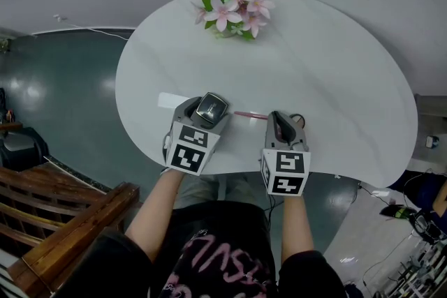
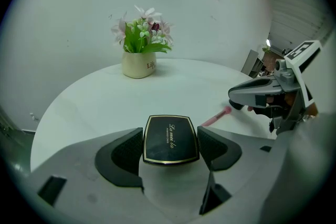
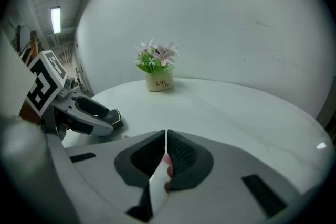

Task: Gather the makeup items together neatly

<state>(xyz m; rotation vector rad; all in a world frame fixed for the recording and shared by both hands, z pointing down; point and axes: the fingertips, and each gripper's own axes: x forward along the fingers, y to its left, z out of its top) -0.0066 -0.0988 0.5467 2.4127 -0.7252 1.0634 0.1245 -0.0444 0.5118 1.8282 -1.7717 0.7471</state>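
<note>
Landmark: cream ceramic pot of pink flowers (image 1: 230,7), standing close to the far edge of the white oval tabletop (image 1: 335,80).

- Left gripper (image 1: 208,108): across the tabletop from the pot, near the near edge, slightly left of the pot's line. Its gripper pads are closed against both sides of a black square compact with a thin gold rim (image 2: 170,139). The lid faces up and the lettering is readable in the left gripper view. I cannot tell whether the compact touches the tabletop.
- Right gripper (image 3: 166,139): just beside the left one, on the side further right of the pot, also near the near edge. Its jaws are almost together, with only a narrow slit between them. They pinch one end of a slim pink makeup stick (image 1: 250,115).
- The stick runs from the right gripper towards the left gripper, low over the tabletop. Its free tip lies close to the compact.
- A flat white rectangular piece (image 1: 170,100) lies on the tabletop beside the left gripper, on its outer side. What it is cannot be made out.
- Room: a broad stretch of white tabletop spreads between the pot and both grippers. A wider lobe runs out to the right of the pot. The near edge curves right below the two marker cubes.
</note>
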